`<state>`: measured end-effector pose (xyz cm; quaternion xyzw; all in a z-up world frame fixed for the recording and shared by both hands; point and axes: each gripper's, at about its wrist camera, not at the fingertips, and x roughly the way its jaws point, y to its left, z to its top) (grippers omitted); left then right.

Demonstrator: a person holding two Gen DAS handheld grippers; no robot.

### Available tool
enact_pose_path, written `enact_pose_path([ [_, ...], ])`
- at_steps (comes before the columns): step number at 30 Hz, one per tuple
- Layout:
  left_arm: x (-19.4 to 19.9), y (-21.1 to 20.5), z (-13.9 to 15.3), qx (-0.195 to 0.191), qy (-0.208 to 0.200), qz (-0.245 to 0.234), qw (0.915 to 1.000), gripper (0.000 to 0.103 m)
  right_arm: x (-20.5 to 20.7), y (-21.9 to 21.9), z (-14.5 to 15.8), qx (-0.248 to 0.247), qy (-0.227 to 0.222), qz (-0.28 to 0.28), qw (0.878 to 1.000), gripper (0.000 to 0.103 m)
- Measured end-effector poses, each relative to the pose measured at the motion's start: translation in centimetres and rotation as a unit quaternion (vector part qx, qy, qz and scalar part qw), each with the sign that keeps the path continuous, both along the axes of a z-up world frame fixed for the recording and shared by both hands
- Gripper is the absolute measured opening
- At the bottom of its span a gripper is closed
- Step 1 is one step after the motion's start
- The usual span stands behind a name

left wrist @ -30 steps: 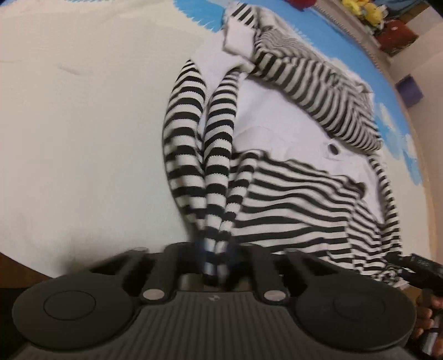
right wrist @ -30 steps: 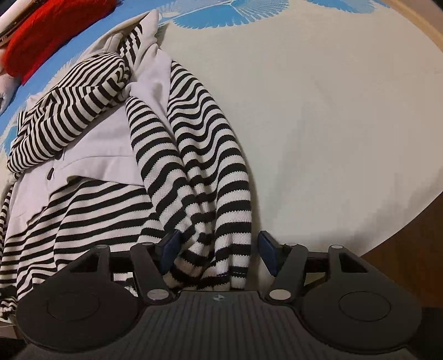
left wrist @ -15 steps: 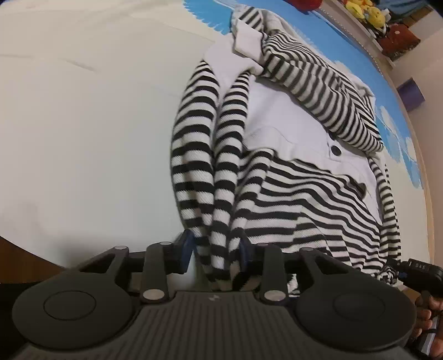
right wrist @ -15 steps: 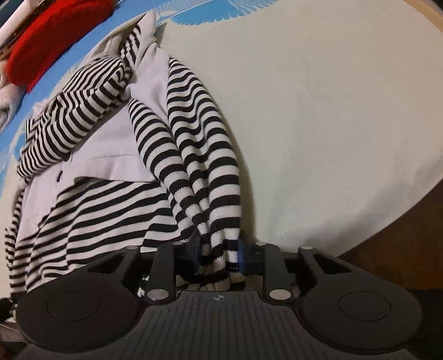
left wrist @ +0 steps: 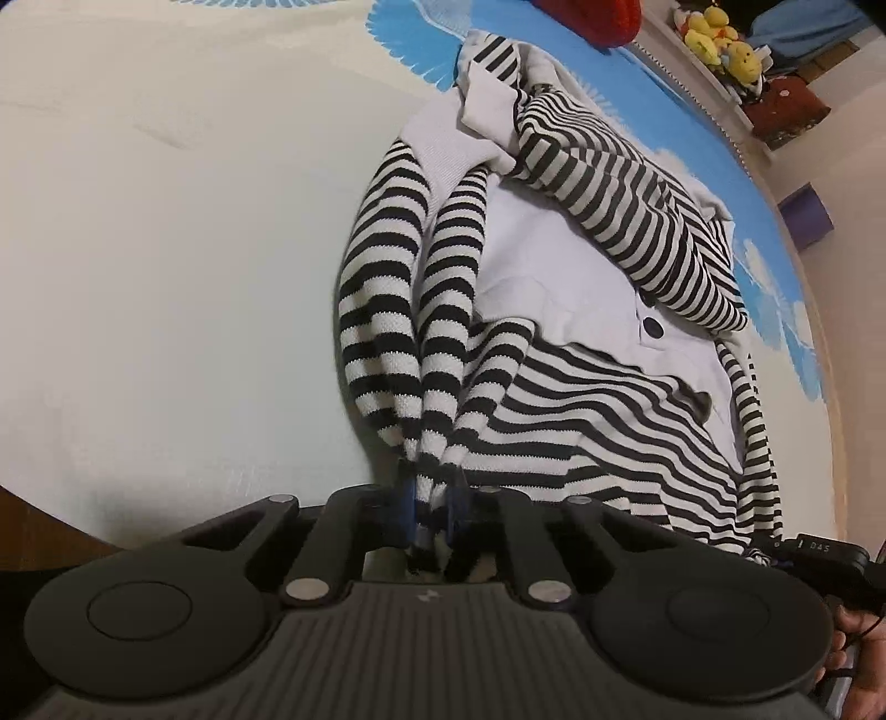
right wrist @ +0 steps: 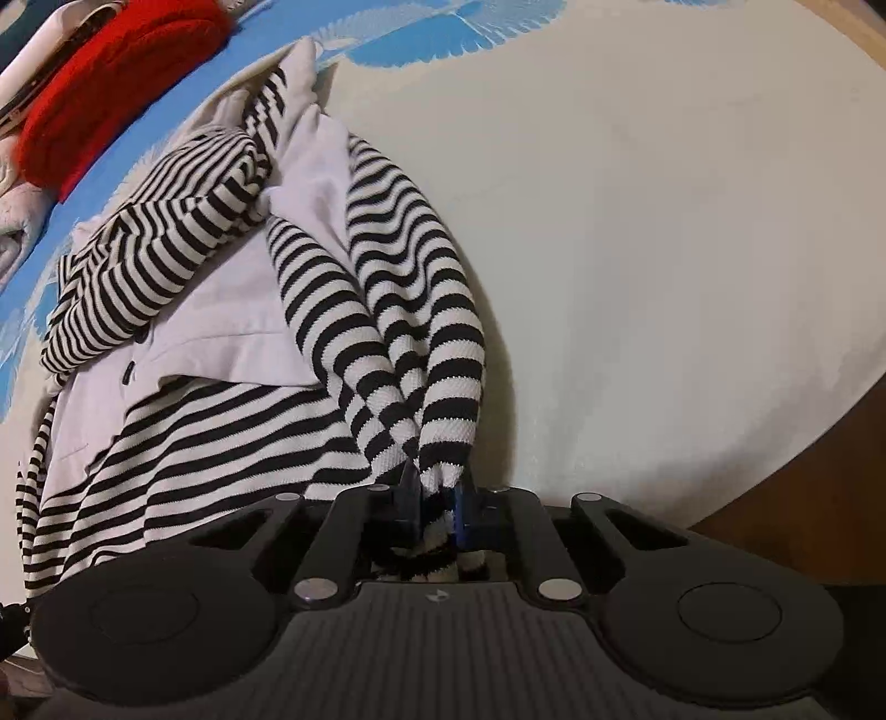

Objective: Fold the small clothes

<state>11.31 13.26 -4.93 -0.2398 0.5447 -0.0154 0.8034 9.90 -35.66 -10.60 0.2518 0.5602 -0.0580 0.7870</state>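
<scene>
A small black-and-white striped garment with a plain white panel [left wrist: 554,288] lies spread on the cream bed cover; it also shows in the right wrist view [right wrist: 221,310]. My left gripper [left wrist: 432,509] is shut on the bunched end of one striped sleeve [left wrist: 387,310], lifted slightly off the cover. My right gripper [right wrist: 437,509] is shut on the bunched end of the other striped sleeve [right wrist: 410,310]. The right gripper's body shows at the lower right of the left wrist view [left wrist: 819,554].
The cream cover [left wrist: 166,277] has blue bird prints [right wrist: 443,39] at the far side. A red cloth [right wrist: 111,77] and folded pale items lie beyond the garment. Yellow plush toys [left wrist: 720,44] sit far right. The wooden bed edge [right wrist: 803,498] runs near me.
Both grippers closed on the sleeve ends: the right from open a second ago, the left after reopening half a second ago. Both sleeve ends are now bunched and pulled up a little.
</scene>
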Motion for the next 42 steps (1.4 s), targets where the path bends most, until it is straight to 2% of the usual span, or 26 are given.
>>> enact_pose_path([
  [2, 0.0, 0.1, -0.3, 0.001, 0.008, 0.005, 1.0000, 0.023, 0.0, 0.0, -0.4, -0.002, 0.011, -0.001, 1.000, 0.019],
  [4, 0.1, 0.2, -0.6, -0.002, 0.017, 0.005, 0.9998, 0.026, 0.1, 0.3, -0.4, -0.011, 0.011, 0.009, 1.000, 0.019],
  [16, 0.1, 0.1, -1.1, 0.004, 0.020, 0.008, 0.9998, 0.027, 0.1, 0.4, -0.3, -0.014, 0.011, 0.010, 1.000, 0.019],
  [19, 0.0, 0.1, -1.0, 0.007, 0.019, 0.009, 0.9997, 0.030, 0.1, 0.3, -0.4, -0.015, 0.011, 0.011, 1.000, 0.019],
  [23, -0.2, 0.4, -0.8, 0.015, 0.016, 0.017, 0.9996, 0.040, 0.0, 0.3, -0.3, -0.017, 0.011, 0.012, 1.000, 0.021],
  [28, 0.0, 0.2, -0.9, 0.027, 0.013, 0.010, 0.9995, 0.040, 0.1, 0.6, -0.3, -0.025, 0.012, 0.021, 0.999, 0.021],
  [31, 0.0, 0.0, -0.9, 0.031, 0.011, 0.006, 0.9995, 0.036, 0.2, 0.8, -0.3, -0.030, 0.012, 0.026, 0.999, 0.021],
  [35, -0.1, -0.4, -0.8, 0.027, 0.004, -0.002, 0.9996, 0.017, 0.1, 0.8, 0.0, -0.025, 0.004, 0.025, 0.999, 0.013],
  [37, -0.1, -0.8, -0.6, 0.029, -0.003, -0.009, 0.9995, 0.011, 0.0, 0.6, 0.2, -0.021, -0.004, 0.022, 1.000, 0.011],
  [42, -0.5, -1.2, 1.3, 0.046, -0.042, -0.019, 0.9979, 0.008, -0.4, 0.1, 1.7, -0.004, -0.049, 0.004, 0.999, 0.009],
])
